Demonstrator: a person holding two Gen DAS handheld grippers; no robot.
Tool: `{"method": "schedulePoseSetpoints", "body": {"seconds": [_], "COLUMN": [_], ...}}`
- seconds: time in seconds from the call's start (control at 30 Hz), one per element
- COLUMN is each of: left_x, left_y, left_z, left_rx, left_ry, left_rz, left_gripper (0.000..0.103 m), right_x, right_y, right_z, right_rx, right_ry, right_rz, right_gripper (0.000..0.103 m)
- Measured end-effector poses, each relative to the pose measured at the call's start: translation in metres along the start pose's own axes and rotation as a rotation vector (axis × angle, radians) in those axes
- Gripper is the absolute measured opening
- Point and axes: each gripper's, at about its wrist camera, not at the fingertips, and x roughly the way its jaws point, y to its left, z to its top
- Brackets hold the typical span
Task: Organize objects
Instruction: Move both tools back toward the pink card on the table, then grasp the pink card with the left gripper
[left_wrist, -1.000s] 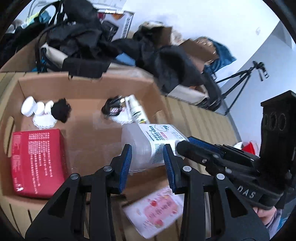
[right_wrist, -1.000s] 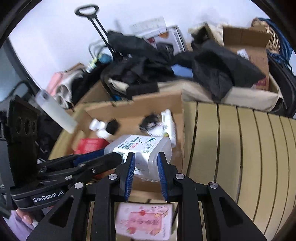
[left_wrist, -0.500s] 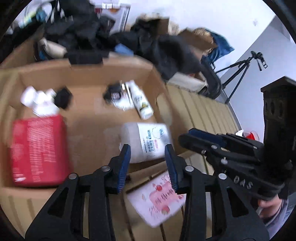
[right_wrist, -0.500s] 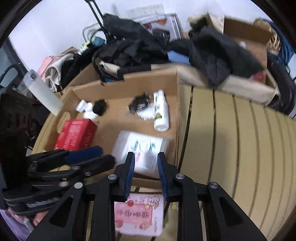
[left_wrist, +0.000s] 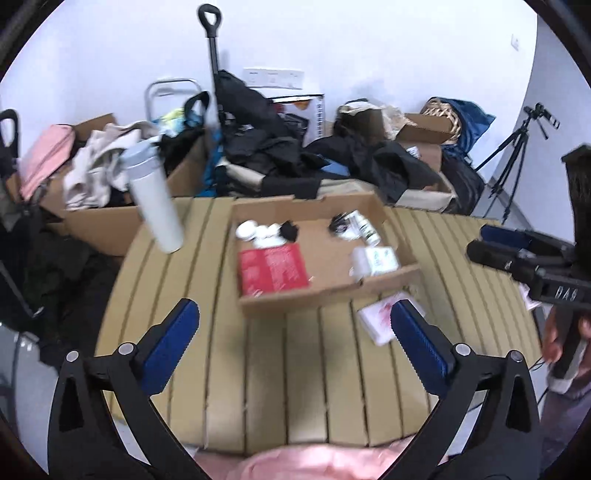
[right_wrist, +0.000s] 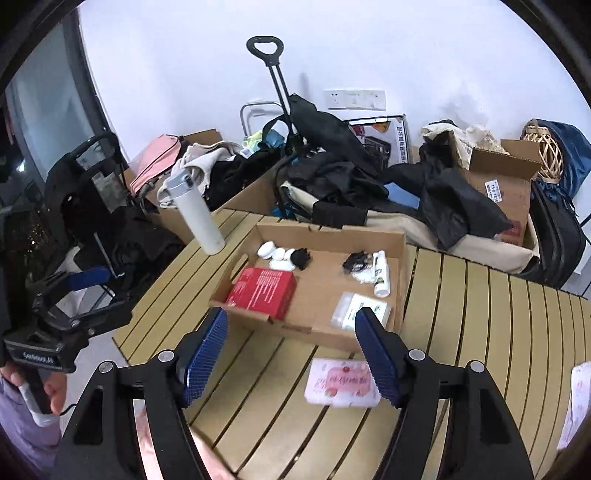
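Note:
A shallow cardboard box (right_wrist: 243, 258) (left_wrist: 404, 275) sits on the slatted table. In it lie a red carton (right_wrist: 262, 291) (left_wrist: 271, 267), a clear plastic bottle with a white label (right_wrist: 360, 312) (left_wrist: 375, 258), a small white spray bottle (right_wrist: 381, 274), white round jars (right_wrist: 271, 252) and black clumps (right_wrist: 301, 257). A pink-and-white packet (right_wrist: 341, 382) (left_wrist: 378, 319) lies on the table in front of the box. My left gripper (left_wrist: 295, 326) and right gripper (right_wrist: 291, 349) are both wide open and empty, pulled back above the table's near side.
A tall white flask (right_wrist: 195, 218) (left_wrist: 155, 201) stands on the table left of the box. Cardboard boxes piled with dark clothes, bags and a trolley (right_wrist: 332, 155) crowd the far edge. A tripod (left_wrist: 517, 155) stands at the right. White paper (right_wrist: 576, 402) lies at the table's right edge.
Both grippers have opened wide and drawn well back from the box. The clear bottle that the right gripper held over the box now lies inside it.

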Motion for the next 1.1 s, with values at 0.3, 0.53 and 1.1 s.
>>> {"method": "schedulePoseSetpoints", "body": {"seconds": [0.3, 0.53, 1.1], "left_x": [-0.044, -0.036, 0.169], "left_y": [-0.002, -0.024, -0.088], "left_z": [-0.088, -0.149, -0.072], "left_rx": [-0.135, -0.2, -0.149], "left_ry": [-0.101, -0.02, 0.222], "left_rz": [0.02, -0.07, -0.27], "left_gripper": [0.103, 0.103, 0.072], "right_x": [-0.043, -0.06, 0.057], "right_y": [0.007, -0.015, -0.097], "right_z": [-0.077, -0.187, -0.134], "right_rx": [-0.041, 0.053, 0.206], "right_ry": [-0.014, 0.022, 0.094], "right_rz": [-0.016, 0.004, 0.046], "right_gripper": [0.075, 0.075, 0.064]}}
